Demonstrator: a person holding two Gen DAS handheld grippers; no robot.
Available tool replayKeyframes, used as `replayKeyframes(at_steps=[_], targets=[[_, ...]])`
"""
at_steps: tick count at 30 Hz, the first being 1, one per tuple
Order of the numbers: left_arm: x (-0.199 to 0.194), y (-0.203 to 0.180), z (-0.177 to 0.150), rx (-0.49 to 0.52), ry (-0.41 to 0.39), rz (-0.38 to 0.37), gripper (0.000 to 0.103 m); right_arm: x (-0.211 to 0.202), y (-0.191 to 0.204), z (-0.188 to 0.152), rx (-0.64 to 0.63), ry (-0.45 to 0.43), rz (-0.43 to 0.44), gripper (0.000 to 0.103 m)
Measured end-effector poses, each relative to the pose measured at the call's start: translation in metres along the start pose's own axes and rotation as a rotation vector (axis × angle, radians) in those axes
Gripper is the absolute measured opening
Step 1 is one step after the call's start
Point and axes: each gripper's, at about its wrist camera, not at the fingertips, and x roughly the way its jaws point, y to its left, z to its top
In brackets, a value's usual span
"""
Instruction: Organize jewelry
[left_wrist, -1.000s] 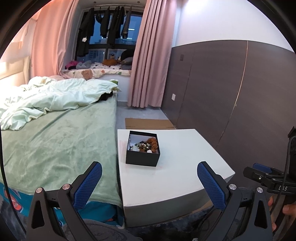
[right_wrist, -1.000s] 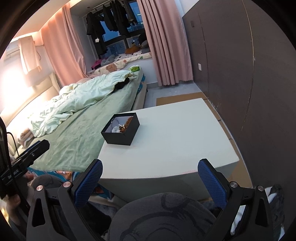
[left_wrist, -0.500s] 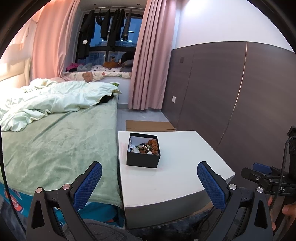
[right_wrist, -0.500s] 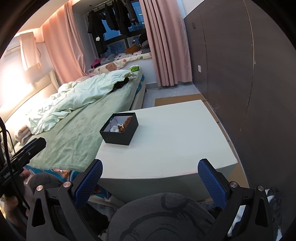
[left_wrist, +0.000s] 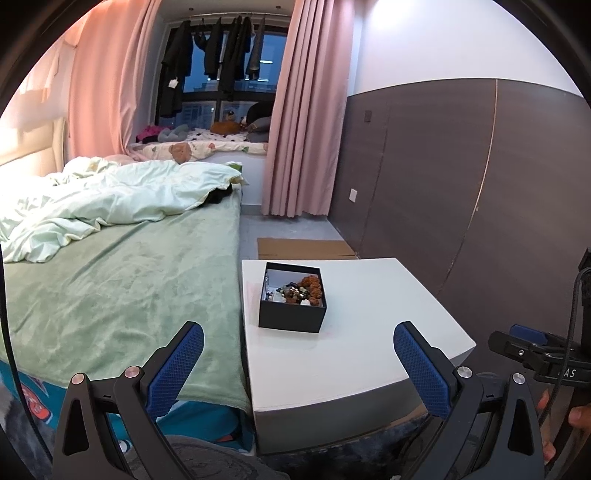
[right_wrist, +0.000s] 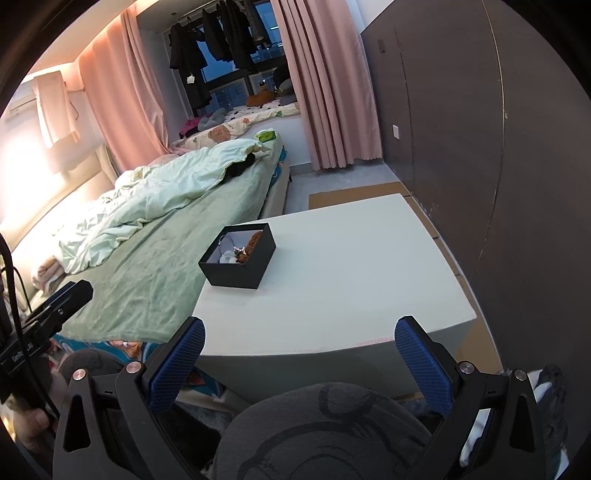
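Black cardboard box (left_wrist: 292, 300) near the desk's (left_wrist: 354, 354) left edge — light, stiff; tangled jewelry (left_wrist: 301, 291) snags, so we pinch one strand, both grippers (left_wrist: 298, 363) (right_wrist: 300, 360) spread, empty.

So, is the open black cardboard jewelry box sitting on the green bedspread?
No, the black cardboard jewelry box stands on the white low table next to the bed, with mixed jewelry visible inside.
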Motion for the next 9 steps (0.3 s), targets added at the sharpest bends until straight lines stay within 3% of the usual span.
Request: replayKeyframes(at_steps=[9], targets=[[-0.0038, 0.0027, 0.0003, -0.01, -0.004, -0.023, 0.103, 0.0004, -0.0017, 0.0004, 0.003, 0.001, 0.001, 0.103]])
